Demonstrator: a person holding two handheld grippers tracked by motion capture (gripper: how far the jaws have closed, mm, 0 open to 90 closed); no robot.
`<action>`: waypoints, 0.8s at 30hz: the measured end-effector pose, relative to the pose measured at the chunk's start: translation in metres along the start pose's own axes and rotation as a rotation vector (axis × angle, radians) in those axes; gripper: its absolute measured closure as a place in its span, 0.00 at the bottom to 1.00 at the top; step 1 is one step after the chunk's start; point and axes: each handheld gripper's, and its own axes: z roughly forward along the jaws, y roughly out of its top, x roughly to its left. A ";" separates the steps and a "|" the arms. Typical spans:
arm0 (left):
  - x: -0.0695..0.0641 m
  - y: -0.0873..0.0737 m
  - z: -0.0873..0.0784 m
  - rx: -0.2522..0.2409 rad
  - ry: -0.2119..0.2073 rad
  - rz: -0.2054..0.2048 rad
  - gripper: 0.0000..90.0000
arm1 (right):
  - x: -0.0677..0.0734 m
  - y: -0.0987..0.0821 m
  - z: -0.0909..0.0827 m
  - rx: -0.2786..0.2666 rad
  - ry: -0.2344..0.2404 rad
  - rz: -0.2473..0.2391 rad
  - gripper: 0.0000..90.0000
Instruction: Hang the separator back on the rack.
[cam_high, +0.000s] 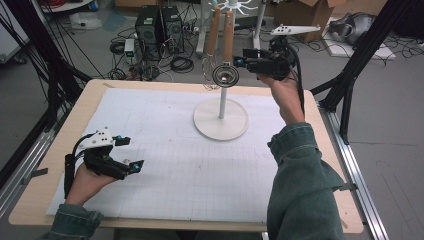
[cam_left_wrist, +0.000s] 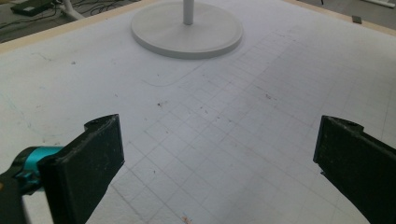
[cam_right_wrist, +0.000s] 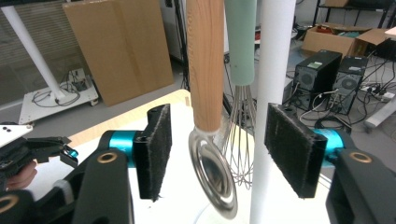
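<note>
A white stand (cam_high: 221, 120) with a round base (cam_left_wrist: 187, 30) and a thin pole (cam_right_wrist: 275, 56) sits at the back middle of the table. From its top hang a wooden-handled utensil (cam_high: 228, 35) (cam_right_wrist: 205, 60) ending in a round metal ring (cam_high: 225, 76) (cam_right_wrist: 215, 177), and a whisk (cam_high: 214, 30) (cam_right_wrist: 240, 42). My right gripper (cam_high: 240, 61) (cam_right_wrist: 219, 116) is raised beside the stand, jaws open to either side of the wooden handle's lower end, pads not touching it. My left gripper (cam_high: 131, 152) (cam_left_wrist: 219, 126) rests low at the table's left, open over the bare mat.
A white gridded mat (cam_high: 165, 165) covers most of the wooden table (cam_high: 35, 200). Beyond the far edge the floor holds computer towers (cam_high: 159, 25), cables and cardboard boxes (cam_high: 305, 12). Black frame legs (cam_high: 350, 90) stand at the right.
</note>
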 end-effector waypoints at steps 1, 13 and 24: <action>0.000 0.000 0.000 0.001 0.002 0.000 0.02 | 0.000 -0.001 -0.001 0.000 0.002 0.001 0.42; 0.001 -0.001 0.002 0.003 -0.001 -0.005 0.02 | 0.004 -0.018 -0.007 -0.022 0.019 0.011 0.35; 0.001 -0.002 0.003 0.006 -0.002 -0.009 0.02 | 0.008 -0.040 -0.009 -0.028 0.029 0.009 0.24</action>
